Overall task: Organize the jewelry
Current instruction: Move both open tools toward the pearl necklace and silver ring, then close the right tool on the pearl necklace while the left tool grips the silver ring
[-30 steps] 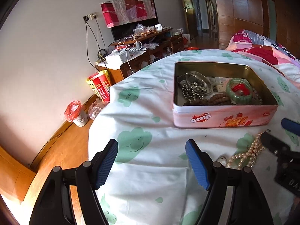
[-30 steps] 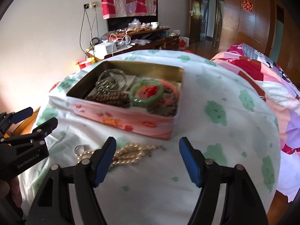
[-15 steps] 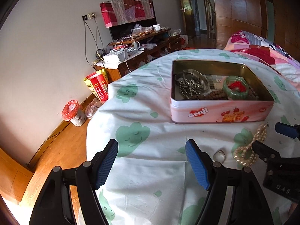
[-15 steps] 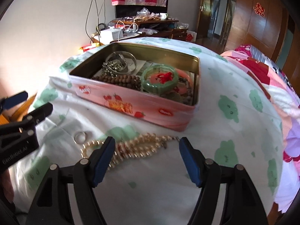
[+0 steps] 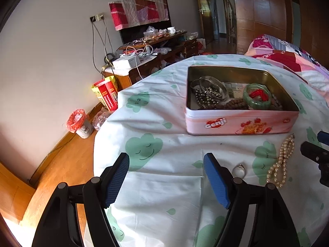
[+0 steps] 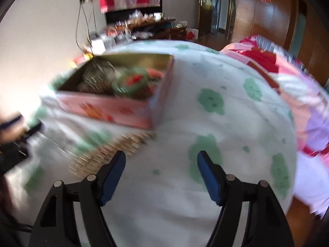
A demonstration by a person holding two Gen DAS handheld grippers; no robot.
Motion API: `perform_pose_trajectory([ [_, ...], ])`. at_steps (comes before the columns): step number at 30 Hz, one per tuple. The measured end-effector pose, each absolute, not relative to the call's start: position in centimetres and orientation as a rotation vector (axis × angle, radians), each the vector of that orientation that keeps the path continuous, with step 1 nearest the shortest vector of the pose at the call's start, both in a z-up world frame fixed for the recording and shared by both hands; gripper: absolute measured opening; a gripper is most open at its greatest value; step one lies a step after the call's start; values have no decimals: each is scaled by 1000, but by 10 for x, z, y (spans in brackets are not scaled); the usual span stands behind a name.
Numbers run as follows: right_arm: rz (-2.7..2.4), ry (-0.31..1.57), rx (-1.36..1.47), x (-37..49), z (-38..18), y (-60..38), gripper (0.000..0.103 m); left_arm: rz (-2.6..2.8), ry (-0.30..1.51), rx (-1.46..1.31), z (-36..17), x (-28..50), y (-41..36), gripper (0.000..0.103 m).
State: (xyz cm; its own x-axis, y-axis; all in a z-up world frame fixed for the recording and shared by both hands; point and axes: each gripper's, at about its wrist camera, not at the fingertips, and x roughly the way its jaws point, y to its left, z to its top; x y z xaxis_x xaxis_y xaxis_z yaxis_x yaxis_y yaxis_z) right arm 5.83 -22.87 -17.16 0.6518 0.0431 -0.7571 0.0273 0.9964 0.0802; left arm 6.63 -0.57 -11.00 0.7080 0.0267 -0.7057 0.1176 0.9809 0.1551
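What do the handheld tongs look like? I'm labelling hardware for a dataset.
Both the left tongs and the right tongs have black plastic arms with triangular cutouts, silver pivot bolts, and blue textured pads on the fingers. No cables or sleeves show.

Black tool (image 5: 166, 177), seemingly blue-padded fingers (image 5: 216, 182)

One pink tin (image 5: 240, 121) is sitting far on the table, holding one green bangle (image 5: 257, 96). Near it, one pearl necklace (image 5: 280, 162) and one ring (image 5: 239, 169) are lying.
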Motion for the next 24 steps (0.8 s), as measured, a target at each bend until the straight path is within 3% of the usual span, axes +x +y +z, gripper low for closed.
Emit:
perform_pose_trajectory([
  [3, 42, 856, 108, 70, -169, -212, 81, -55, 781, 187, -109, 66, -4, 75],
  [10, 81, 930, 68, 75, -192, -198, 80, -76, 782, 172, -109, 64, -4, 75],
  [16, 101, 916, 78, 58, -191, -220, 45, -99, 779, 197, -111, 60, -14, 75],
  [21, 149, 897, 50, 56, -189, -216, 27, -125, 770, 217, -110, 56, -22, 75],
  [24, 166, 895, 30, 56, -189, -215, 22, -141, 768, 226, -111, 55, -26, 75],
])
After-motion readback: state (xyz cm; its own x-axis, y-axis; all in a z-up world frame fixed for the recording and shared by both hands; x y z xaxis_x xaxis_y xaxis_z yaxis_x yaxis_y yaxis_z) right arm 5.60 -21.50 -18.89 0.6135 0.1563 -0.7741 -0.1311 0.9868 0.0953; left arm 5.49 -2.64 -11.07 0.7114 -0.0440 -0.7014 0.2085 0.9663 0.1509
